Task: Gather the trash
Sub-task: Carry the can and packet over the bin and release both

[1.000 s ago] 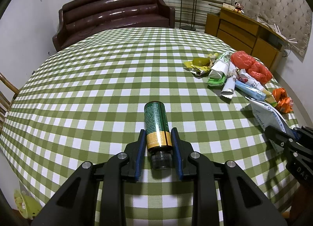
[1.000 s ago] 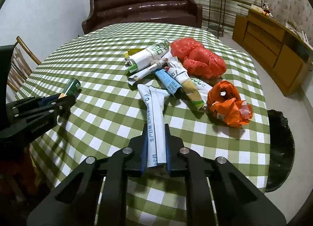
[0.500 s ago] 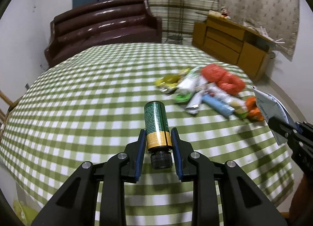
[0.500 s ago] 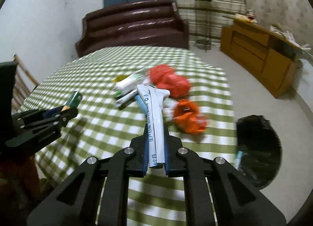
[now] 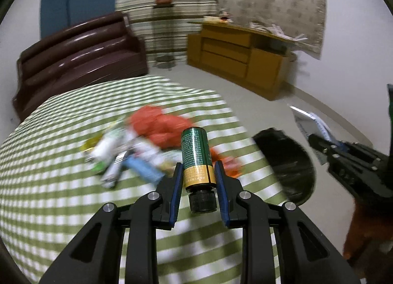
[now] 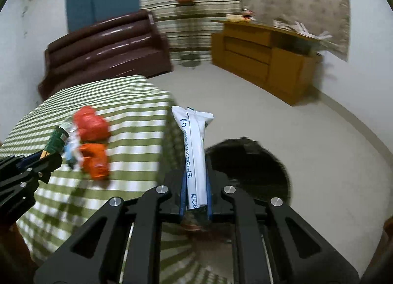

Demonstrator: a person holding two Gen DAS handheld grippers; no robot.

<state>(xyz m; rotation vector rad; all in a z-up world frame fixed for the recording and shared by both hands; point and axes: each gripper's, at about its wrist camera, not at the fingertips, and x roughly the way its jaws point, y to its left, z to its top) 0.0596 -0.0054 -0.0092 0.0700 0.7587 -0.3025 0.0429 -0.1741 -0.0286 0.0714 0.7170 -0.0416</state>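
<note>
My left gripper (image 5: 198, 173) is shut on a small green and gold bottle (image 5: 196, 156) with a black cap, held above the green checked table (image 5: 49, 185). My right gripper (image 6: 195, 185) is shut on a flat white wrapper (image 6: 195, 146) and holds it over the table's right edge, near a black trash bag (image 6: 253, 168) on the floor. The bag also shows in the left wrist view (image 5: 287, 161), with the right gripper (image 5: 316, 141) above it. A blurred pile of trash (image 5: 137, 151) with a red plastic bag (image 5: 157, 126) lies on the table.
A brown sofa (image 5: 78, 58) stands behind the table. A wooden cabinet (image 5: 240, 60) stands along the right wall, and a plant stand (image 5: 163, 28) by the striped curtain. Orange and red bags (image 6: 92, 144) lie near the table's right edge.
Both grippers have swung right, away from the table's middle toward its right edge and the black bag on the floor. Each still holds its item. The view is blurred by motion.
</note>
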